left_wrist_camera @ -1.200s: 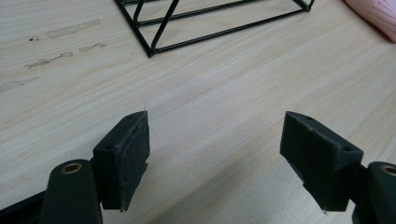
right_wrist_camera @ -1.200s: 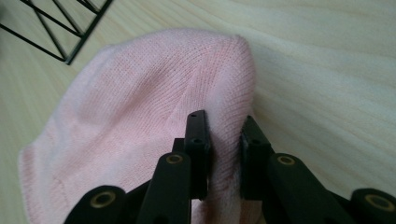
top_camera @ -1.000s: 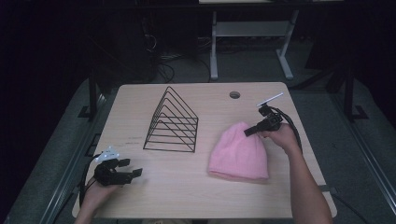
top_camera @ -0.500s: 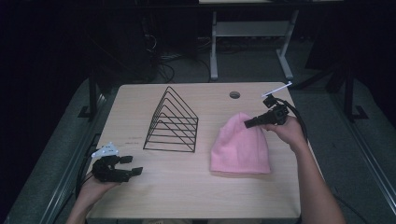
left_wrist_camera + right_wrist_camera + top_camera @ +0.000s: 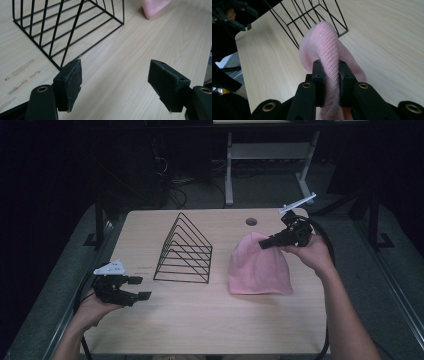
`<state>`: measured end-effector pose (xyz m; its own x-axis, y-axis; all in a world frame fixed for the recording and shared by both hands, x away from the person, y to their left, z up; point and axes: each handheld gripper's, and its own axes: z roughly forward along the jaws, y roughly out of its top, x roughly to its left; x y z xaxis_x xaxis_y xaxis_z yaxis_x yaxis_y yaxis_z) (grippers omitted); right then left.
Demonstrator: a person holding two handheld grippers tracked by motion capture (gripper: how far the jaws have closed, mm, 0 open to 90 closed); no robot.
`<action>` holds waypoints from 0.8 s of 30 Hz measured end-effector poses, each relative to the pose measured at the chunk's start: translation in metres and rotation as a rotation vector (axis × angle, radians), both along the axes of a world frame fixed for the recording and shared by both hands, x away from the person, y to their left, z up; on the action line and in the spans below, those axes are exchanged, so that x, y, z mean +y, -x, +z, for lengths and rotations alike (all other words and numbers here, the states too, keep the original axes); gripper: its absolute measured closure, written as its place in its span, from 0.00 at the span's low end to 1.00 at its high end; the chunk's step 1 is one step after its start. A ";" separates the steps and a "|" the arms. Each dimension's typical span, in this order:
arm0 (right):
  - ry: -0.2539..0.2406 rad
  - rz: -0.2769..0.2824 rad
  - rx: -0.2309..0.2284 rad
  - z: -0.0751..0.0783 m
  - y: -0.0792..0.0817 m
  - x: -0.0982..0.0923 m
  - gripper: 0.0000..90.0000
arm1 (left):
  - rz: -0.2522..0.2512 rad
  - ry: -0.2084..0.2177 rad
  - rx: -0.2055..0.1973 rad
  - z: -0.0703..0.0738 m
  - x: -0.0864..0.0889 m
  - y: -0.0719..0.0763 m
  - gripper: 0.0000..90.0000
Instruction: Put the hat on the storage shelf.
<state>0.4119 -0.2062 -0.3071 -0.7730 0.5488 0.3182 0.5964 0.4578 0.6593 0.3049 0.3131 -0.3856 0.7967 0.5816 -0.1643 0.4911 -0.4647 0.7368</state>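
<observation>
A pink knit hat (image 5: 260,267) lies on the right half of the wooden table (image 5: 200,320). Its far end is pulled up off the wood by my right gripper (image 5: 262,245), which is shut on a fold of the knit. In the right gripper view the hat (image 5: 324,42) is pinched between both pads of that gripper (image 5: 331,82). My left gripper (image 5: 140,287) hovers near the table's front left corner. Its jaws stand open and hold nothing in the left gripper view (image 5: 116,87), pointing toward the hat's edge (image 5: 155,6).
A black wire rack (image 5: 185,250), triangular in shape, stands mid-table between the two hands; it also shows close ahead of the left jaws (image 5: 62,25). A round cable hole (image 5: 251,221) sits near the far edge. Bare wood lies in front of rack and hat.
The right hand has risen and drawn back to the right, lifting the hat's far end with it. The left hand has risen slightly, jaws still open.
</observation>
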 end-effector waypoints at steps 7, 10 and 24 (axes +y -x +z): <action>-0.001 0.026 -0.038 0.024 0.001 0.009 0.87 | -0.041 0.001 0.002 0.016 -0.002 -0.011 0.30; -0.006 0.035 -0.059 0.035 0.000 0.012 0.87 | -0.051 -0.001 0.000 0.021 -0.002 -0.014 0.30; -0.025 0.094 -0.135 0.081 0.002 0.036 0.87 | -0.117 0.010 -0.023 0.063 -0.005 -0.034 0.30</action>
